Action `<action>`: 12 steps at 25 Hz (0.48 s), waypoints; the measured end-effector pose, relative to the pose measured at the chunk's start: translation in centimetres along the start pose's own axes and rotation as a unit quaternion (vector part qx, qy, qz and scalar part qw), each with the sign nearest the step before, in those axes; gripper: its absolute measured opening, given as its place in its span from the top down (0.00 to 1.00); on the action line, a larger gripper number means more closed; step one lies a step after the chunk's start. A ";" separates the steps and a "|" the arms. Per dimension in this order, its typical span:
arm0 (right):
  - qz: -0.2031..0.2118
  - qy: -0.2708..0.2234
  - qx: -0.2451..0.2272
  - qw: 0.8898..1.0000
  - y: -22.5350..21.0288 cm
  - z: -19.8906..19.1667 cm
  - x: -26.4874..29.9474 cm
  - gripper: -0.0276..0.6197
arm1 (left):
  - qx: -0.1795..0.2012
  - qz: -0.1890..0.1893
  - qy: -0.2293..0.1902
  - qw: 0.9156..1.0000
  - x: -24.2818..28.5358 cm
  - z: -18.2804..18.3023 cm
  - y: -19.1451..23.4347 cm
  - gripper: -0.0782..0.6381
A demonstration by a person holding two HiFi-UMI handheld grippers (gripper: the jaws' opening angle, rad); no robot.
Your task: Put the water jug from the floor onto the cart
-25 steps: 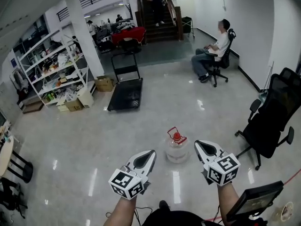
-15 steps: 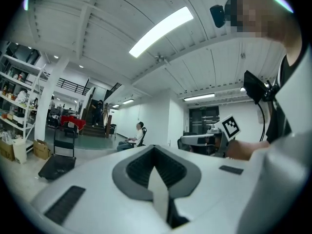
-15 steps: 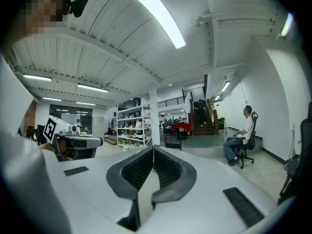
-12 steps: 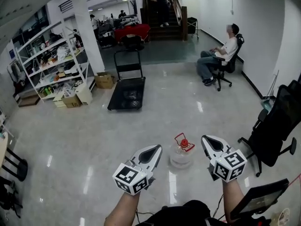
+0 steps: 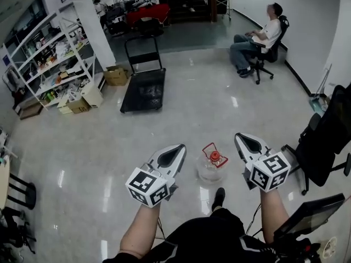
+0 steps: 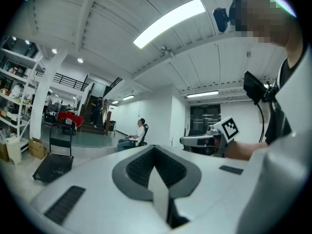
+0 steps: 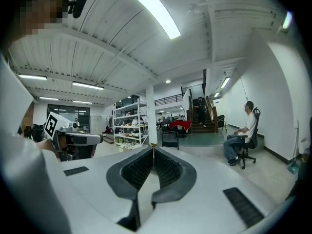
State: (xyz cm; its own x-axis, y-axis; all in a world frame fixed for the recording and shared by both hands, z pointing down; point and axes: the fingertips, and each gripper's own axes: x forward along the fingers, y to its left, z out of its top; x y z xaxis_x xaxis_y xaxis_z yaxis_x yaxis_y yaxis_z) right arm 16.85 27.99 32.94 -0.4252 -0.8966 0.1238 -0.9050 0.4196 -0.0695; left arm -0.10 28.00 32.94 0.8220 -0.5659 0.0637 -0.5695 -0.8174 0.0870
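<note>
A clear water jug [image 5: 211, 167] with a red cap and red handle stands on the glossy floor in the head view, just ahead of the person's foot. My left gripper [image 5: 179, 149] is held level to the jug's left, jaws shut and empty. To the jug's right my right gripper [image 5: 241, 138] is also shut on nothing. Both are above the floor and apart from the jug. The black flat cart [image 5: 143, 90] with its upright handle stands farther off, up and left of the jug. In the left gripper view the cart [image 6: 52, 165] shows at the left; the jug is hidden there.
Shelving [image 5: 52, 64] with cardboard boxes [image 5: 116, 75] lines the left wall beside a white pillar. A person sits on an office chair [image 5: 263, 37] at the back right. A black office chair [image 5: 329, 141] stands close on the right, a dark stool [image 5: 22, 193] at the left.
The view has advanced toward the jug: it now lies between the two grippers and nearer the person's foot. Both grippers moved forward together, jaws staying shut.
</note>
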 end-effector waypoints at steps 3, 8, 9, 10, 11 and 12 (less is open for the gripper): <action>-0.001 -0.004 0.007 1.000 -4.8 0.2 3.0 0.95 | -0.006 -0.017 -0.005 1.000 5.3 0.3 1.9 0.90; -0.003 -0.006 0.012 1.000 -12.9 1.2 7.7 0.95 | -0.002 0.007 0.000 1.000 14.2 1.2 7.0 0.90; -0.003 -0.006 0.015 1.000 -14.4 1.4 8.5 0.95 | -0.003 0.005 0.002 1.000 15.6 1.4 7.7 0.90; -0.005 -0.006 0.017 1.000 -15.7 1.5 9.1 0.95 | -0.003 -0.002 0.006 1.000 16.9 1.5 8.2 0.90; -0.007 -0.005 0.018 1.000 -16.9 1.4 9.7 0.95 | -0.001 -0.010 0.011 1.000 18.2 1.4 8.6 0.90; -0.011 -0.003 0.019 1.000 -18.1 1.3 10.3 0.95 | 0.000 -0.018 0.015 1.000 19.4 1.4 9.0 0.90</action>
State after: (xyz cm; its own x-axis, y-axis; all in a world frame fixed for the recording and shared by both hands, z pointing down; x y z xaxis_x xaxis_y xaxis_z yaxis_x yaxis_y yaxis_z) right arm 28.86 11.00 34.18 -0.4059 -0.9060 0.1197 -0.9127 0.3951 -0.1043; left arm 10.75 9.55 33.58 0.8417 -0.5324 0.0902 -0.5392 -0.8374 0.0894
